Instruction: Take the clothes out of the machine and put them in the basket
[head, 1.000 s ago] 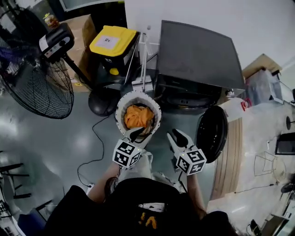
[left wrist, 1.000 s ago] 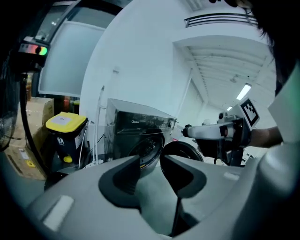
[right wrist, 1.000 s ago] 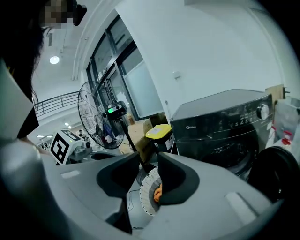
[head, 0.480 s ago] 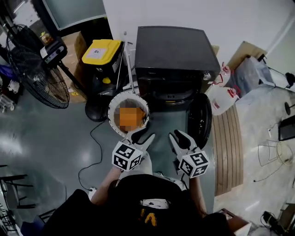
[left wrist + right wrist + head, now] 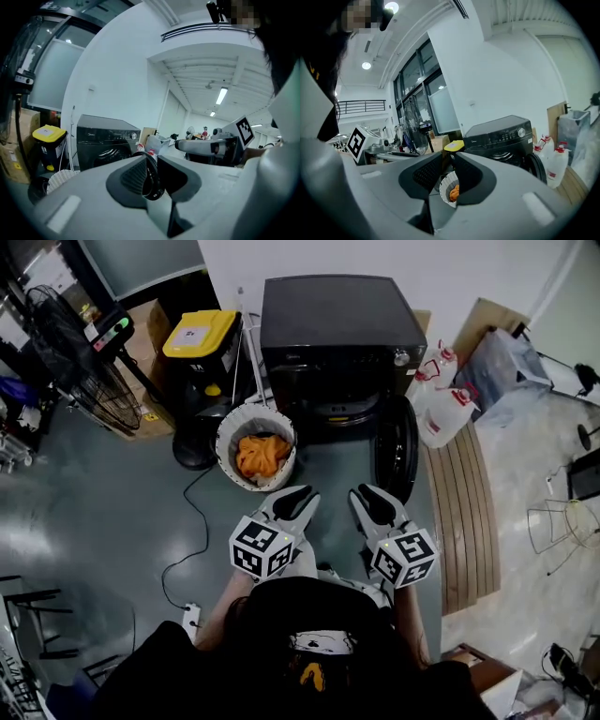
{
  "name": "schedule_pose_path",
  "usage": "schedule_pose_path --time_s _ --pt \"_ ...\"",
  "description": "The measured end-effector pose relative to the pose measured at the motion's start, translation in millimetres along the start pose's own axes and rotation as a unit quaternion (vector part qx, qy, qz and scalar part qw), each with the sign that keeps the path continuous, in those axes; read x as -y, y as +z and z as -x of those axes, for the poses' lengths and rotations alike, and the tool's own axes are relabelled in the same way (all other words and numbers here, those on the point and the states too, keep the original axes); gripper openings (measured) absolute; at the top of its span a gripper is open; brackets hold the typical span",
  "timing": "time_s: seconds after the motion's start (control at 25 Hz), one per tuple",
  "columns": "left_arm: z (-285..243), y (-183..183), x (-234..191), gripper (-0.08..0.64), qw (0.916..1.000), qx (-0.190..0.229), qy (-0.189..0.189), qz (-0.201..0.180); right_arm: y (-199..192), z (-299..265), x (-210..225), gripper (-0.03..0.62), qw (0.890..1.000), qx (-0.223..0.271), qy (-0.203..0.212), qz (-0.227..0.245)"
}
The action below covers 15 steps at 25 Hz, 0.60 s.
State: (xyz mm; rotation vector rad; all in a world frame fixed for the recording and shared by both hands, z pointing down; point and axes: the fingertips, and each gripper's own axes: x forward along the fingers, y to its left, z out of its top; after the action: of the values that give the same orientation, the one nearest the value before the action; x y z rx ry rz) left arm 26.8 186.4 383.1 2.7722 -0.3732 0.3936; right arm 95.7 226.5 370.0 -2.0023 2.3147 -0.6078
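The black washing machine stands at the back with its round door swung open. To its front left stands a white basket with orange clothes inside. My left gripper hovers just short of the basket, its jaws a narrow gap apart and empty. My right gripper floats beside the door; its jaws have just been closing, still stand slightly apart, and hold nothing. Through the gap of the right gripper I see the basket and clothes. The left gripper points towards the machine.
A yellow-lidded black bin and a standing fan are at the left. White jugs and wooden slats lie right of the machine. A cable trails over the grey floor.
Both grippers have drawn back from the basket towards the person and risen. The view has pulled away, so machine and basket look smaller. The right jaws stand closer together.
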Motion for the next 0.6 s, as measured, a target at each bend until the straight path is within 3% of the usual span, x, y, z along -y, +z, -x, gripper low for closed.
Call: schedule_pose_path --time_s 0.36,0.6 --pt "31 -13 34 0.043 0.9999 0.006 0.01 -0.006 -2 32 -24 0.012 1.0 0.019 0.007 0.004" --pt "42 -22 47 0.023 0.9998 -0.004 0.007 -0.016 -4 41 -39 0.006 1.0 0.022 0.016 0.008"
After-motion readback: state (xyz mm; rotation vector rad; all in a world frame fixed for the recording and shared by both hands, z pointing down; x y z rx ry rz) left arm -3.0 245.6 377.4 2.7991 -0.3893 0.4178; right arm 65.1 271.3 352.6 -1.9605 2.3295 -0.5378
